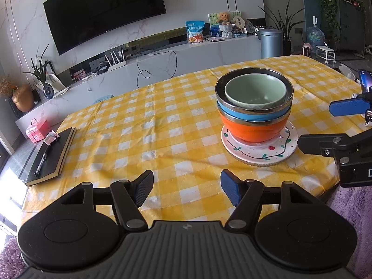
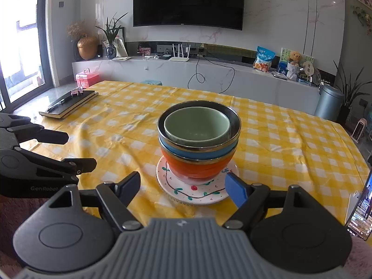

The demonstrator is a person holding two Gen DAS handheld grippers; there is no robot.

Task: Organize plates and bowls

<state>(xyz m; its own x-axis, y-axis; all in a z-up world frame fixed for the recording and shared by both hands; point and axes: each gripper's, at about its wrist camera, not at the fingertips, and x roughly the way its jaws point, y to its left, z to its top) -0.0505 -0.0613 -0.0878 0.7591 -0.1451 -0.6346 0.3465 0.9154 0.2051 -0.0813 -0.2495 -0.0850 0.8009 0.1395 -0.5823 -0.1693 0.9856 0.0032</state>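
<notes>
A stack stands on the yellow checked table: a green bowl (image 1: 255, 92) (image 2: 197, 125) nested in a blue bowl (image 1: 253, 114) (image 2: 197, 152), nested in an orange bowl (image 1: 253, 129) (image 2: 197, 166), on a white painted plate (image 1: 260, 150) (image 2: 197, 191). My left gripper (image 1: 187, 189) is open and empty, near the table's front edge, left of the stack; it also shows in the right wrist view (image 2: 81, 151). My right gripper (image 2: 183, 189) is open and empty just in front of the plate; it also shows in the left wrist view (image 1: 316, 125).
A black notebook with a pen (image 1: 50, 155) (image 2: 69, 103) lies at the table's left edge. A phone (image 1: 366, 84) (image 2: 359, 211) stands at the right. A TV cabinet (image 2: 186, 69) runs behind the table. A purple rug (image 1: 348, 207) lies below the front edge.
</notes>
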